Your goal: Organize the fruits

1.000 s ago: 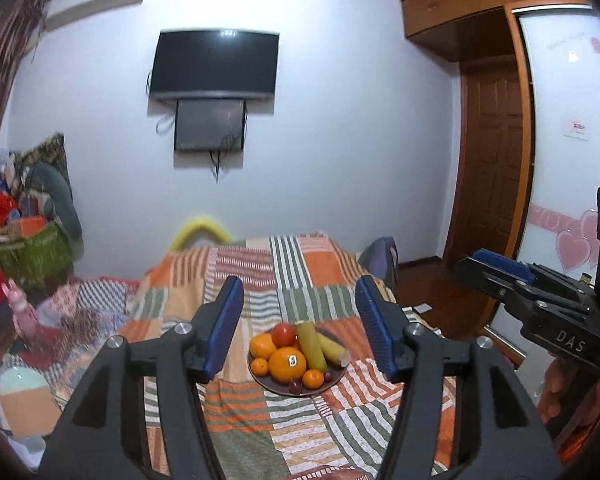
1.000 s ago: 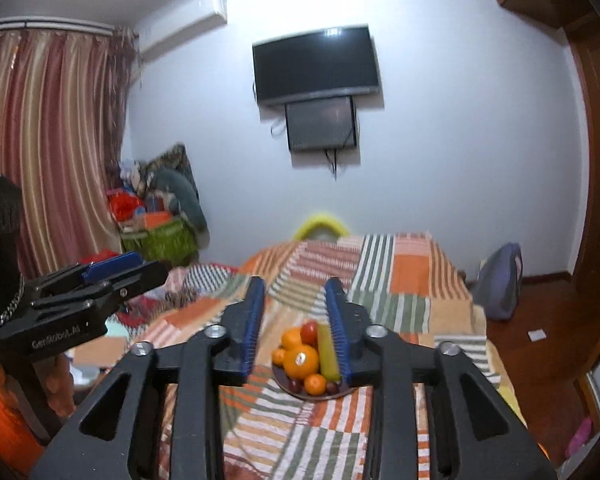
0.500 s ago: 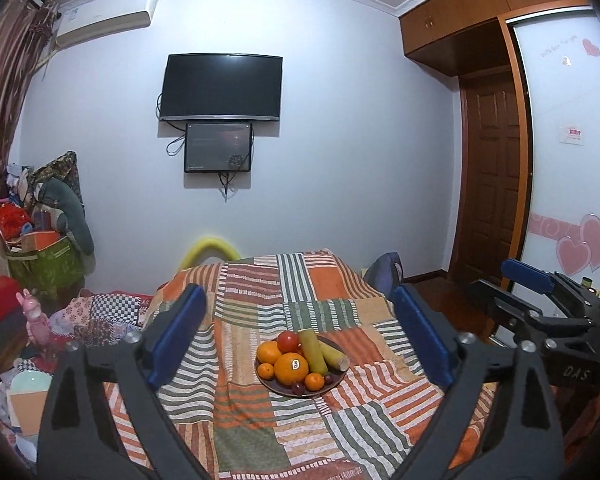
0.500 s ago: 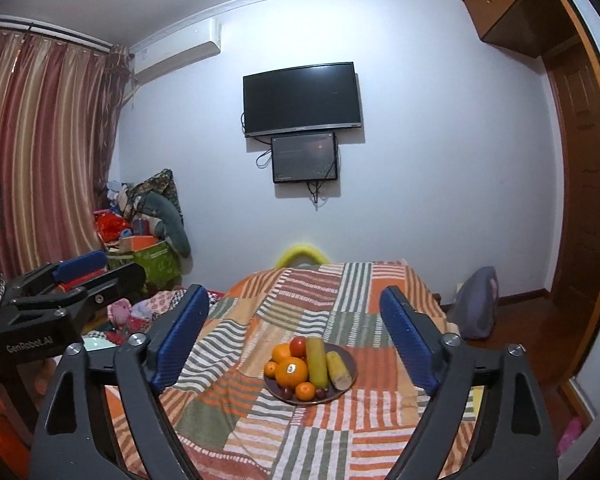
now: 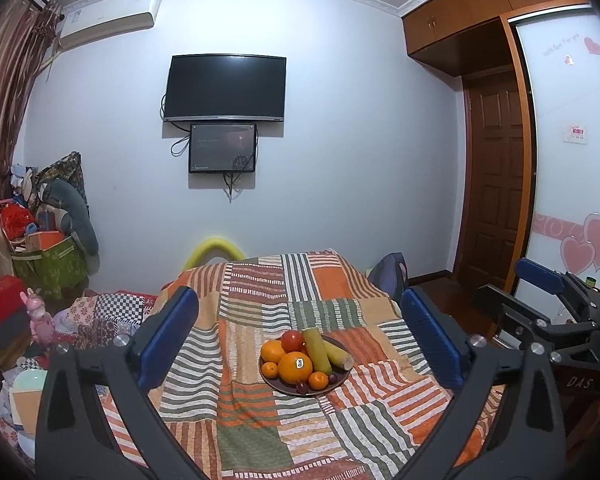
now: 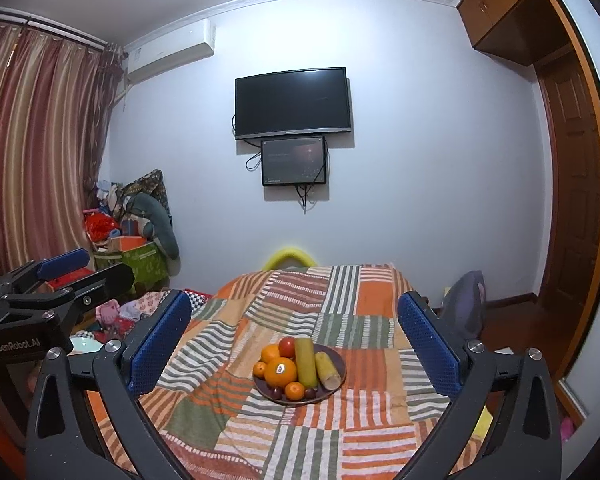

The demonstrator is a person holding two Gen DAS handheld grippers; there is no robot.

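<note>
Fruit sat heaped on a dark round plate (image 5: 342, 380) in the middle of a bed, on a patchwork cover (image 5: 260, 432) of orange, green and striped squares. Large orange (image 5: 295, 367) with a small sticker sat at the front centre of the pile. Second orange (image 5: 273, 351) lay at its 10 o'clock, touching a red apple (image 5: 292, 340) at 12. Small mandarin (image 5: 269, 369) at 9 o'clock, another (image 5: 318, 380) at 4. Long green fruit (image 5: 317, 350) leaned across the heap from 12 toward 3; a shorter yellow-green piece with a cut end (image 5: 338, 354) lay just beside it at the plate's 3 o'clock rim. Two dark grapes (image 5: 302, 387) sat at the front rim, 5 to 6 o'clock.

Left gripper (image 5: 300, 344) hung short of the plate, its blue pads (image 5: 168, 338) wide apart, having just been opening; nothing between them but the far view of the plate. Right gripper (image 6: 294, 350) likewise, pads (image 6: 158, 344) spread full, just opened, touching nothing. Each gripper showed at the edge of the other's view: right one at 3 o'clock in the left view, left one at 9 in the right view.

Beyond the bed: yellow foam arc (image 5: 216, 248) at the far edge, wall-mounted television (image 5: 225, 89) with a smaller screen (image 5: 223, 147) beneath, air conditioner (image 5: 108, 20) at 10 o'clock, striped curtain (image 6: 36, 148), clutter pile with a green box (image 5: 50, 268) at 9, brown door (image 5: 494, 184) at 3.
</note>
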